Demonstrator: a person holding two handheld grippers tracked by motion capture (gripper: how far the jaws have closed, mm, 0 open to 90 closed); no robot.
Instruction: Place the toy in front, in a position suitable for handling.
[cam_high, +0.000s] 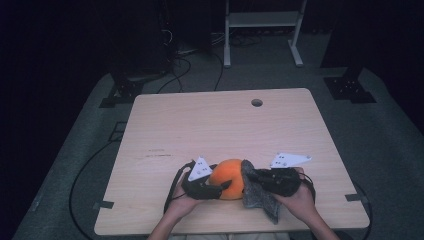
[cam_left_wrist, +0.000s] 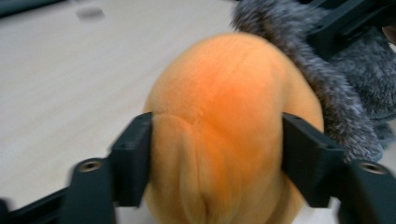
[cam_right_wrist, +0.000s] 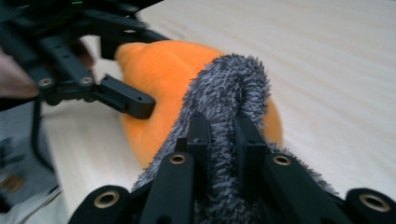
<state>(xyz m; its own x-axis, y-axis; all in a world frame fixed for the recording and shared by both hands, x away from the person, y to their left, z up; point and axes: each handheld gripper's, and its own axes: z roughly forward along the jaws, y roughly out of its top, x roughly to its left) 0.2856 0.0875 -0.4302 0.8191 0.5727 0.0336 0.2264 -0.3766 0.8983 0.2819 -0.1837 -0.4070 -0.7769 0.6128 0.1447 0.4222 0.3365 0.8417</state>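
An orange plush ball (cam_high: 227, 177) rests near the front edge of the wooden table (cam_high: 220, 125). My left gripper (cam_high: 216, 189) is shut on it from the left; in the left gripper view both jaws press into the sides of the orange plush (cam_left_wrist: 224, 126). A grey furry cloth (cam_high: 257, 195) drapes against the plush's right side. My right gripper (cam_high: 252, 176) is shut on a fold of this grey cloth (cam_right_wrist: 229, 107), pinched between its jaws in the right gripper view, with the orange plush (cam_right_wrist: 163, 88) behind and the left gripper (cam_right_wrist: 135, 74) beyond it.
A round cable hole (cam_high: 257, 102) sits near the table's far edge. Cables (cam_high: 85, 170) run along the floor at the left, and a white frame (cam_high: 262, 30) stands behind the table. Bare tabletop stretches beyond the plush.
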